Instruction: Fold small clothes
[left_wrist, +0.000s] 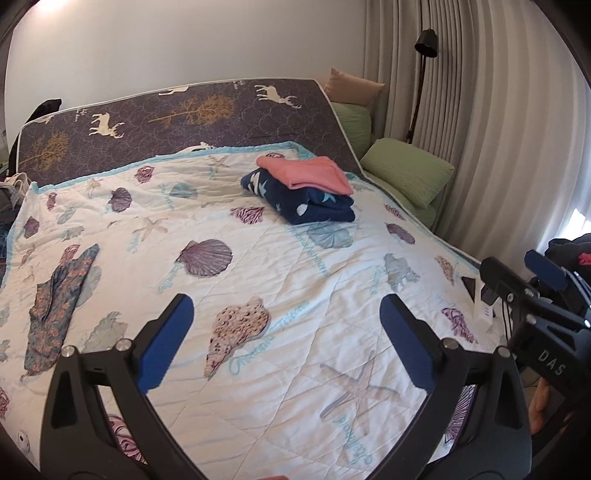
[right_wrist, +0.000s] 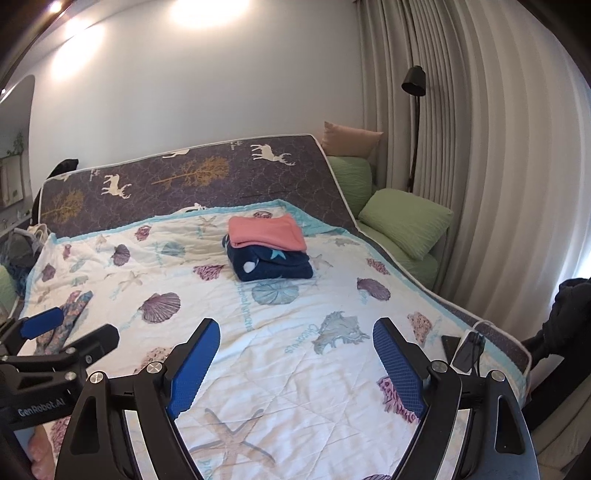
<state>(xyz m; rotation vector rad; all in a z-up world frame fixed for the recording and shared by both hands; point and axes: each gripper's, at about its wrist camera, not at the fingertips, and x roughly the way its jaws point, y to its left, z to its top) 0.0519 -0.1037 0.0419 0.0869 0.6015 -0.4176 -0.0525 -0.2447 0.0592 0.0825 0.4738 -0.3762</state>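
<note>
Both my left gripper (left_wrist: 286, 325) and right gripper (right_wrist: 295, 354) gape empty over the open quilt (left_wrist: 295, 258); its edge lies right; "GenRobot.AI", perhaps "DAS".

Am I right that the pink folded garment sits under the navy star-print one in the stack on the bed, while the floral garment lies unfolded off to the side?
Not quite: the pink folded garment sits on top of the navy star-print one, not under it, as the right wrist view shows. The rest holds: the stack is on the bed, and the floral garment lies unfolded off to the side.
</note>
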